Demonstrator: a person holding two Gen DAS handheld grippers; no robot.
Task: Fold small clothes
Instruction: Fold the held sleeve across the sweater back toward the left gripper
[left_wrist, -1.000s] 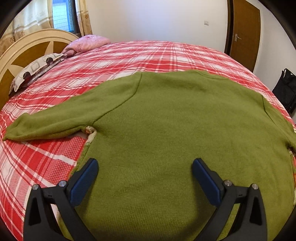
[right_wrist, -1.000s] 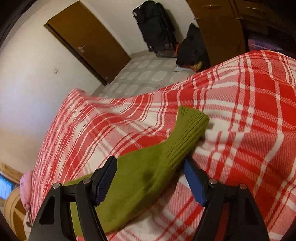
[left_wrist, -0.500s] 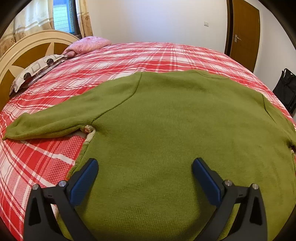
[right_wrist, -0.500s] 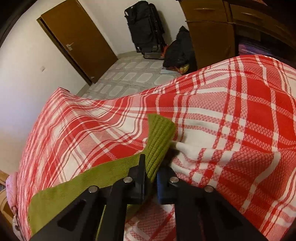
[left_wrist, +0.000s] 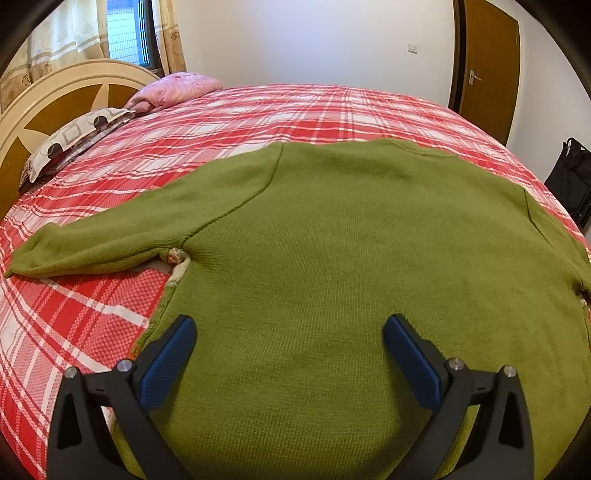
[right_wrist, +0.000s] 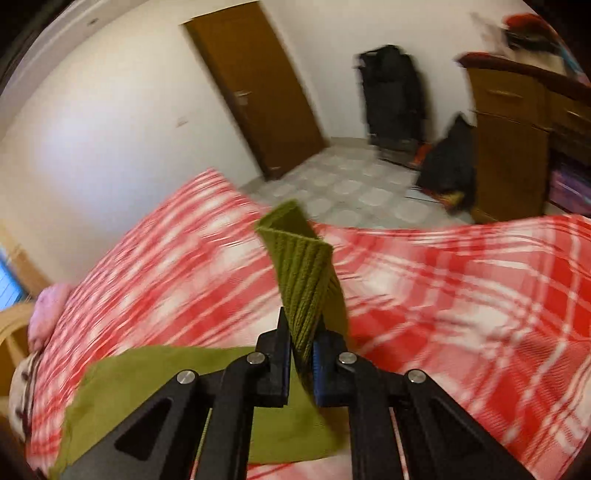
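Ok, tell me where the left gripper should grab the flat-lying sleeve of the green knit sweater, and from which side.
Grip the sleeve at its cuff end, coming from above: it lies flat, and that tip is free on the red plaid bedspread.

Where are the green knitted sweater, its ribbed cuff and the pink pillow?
green knitted sweater (left_wrist: 332, 258), left wrist view, middle of its back.
ribbed cuff (right_wrist: 303, 273), right wrist view, ribbing above the right gripper.
pink pillow (left_wrist: 177, 86), left wrist view, its top.
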